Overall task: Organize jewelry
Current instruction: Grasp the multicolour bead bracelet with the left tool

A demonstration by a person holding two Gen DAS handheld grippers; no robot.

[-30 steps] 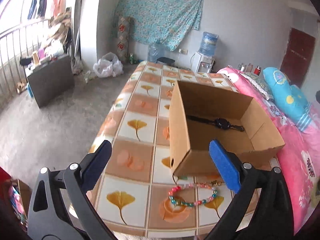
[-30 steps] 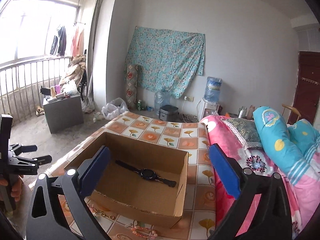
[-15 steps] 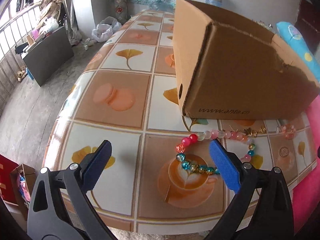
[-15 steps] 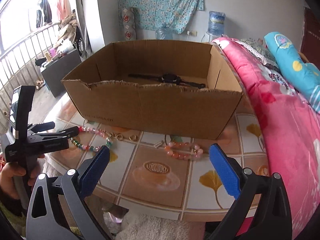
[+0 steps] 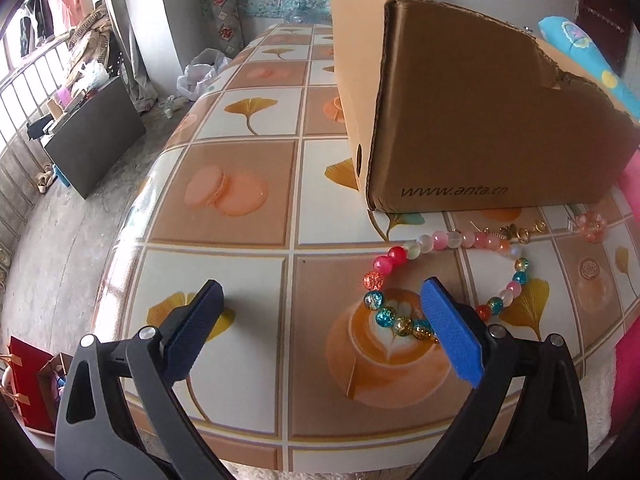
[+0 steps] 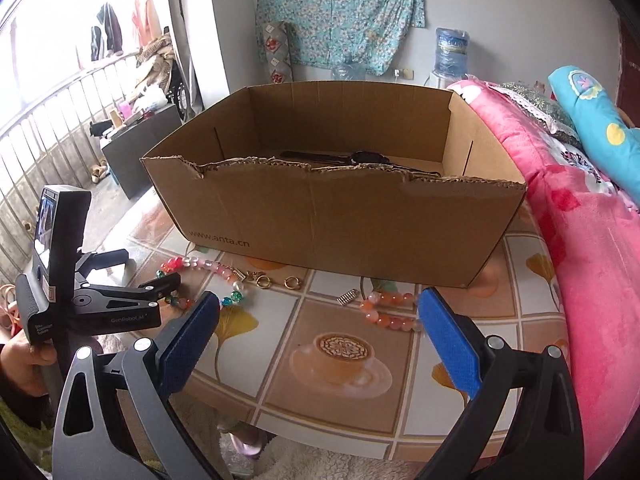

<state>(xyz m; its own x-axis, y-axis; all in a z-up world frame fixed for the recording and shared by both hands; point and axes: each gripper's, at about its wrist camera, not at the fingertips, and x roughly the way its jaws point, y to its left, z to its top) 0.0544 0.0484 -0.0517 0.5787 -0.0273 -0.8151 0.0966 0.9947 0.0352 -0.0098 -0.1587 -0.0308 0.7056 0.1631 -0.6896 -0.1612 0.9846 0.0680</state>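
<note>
Reaching low over the front edge of the tabletop (image 5: 224, 208), the left gripper (image 5: 320, 312) is spread wide and holds nothing. Its right pad sits just above the nearest beads of a multicoloured beaded bracelet (image 5: 404, 254), while its left pad hangs over bare tablecloth well to the left. The bracelet lies in a loop near the front edge, just in front of the cardboard box (image 5: 460, 120).

From the right wrist view, further right along the same strip lie small gold-coloured rings (image 6: 291, 282), a tiny metal spring-like piece (image 6: 347, 296) and an orange-pink beaded bracelet (image 6: 386, 312). The right gripper (image 6: 320, 320) is also wide apart and empty, hovering near the front edge with the orange-pink bracelet just inside its right pad. A black wristwatch (image 6: 362, 157) already rests inside the box.

A good pick likely means shifting the left gripper rightward so both pads straddle one strand of beads, then lowering until the tips almost touch the cloth. Round beads may roll or slip, so closing slowly seems wise.
</note>
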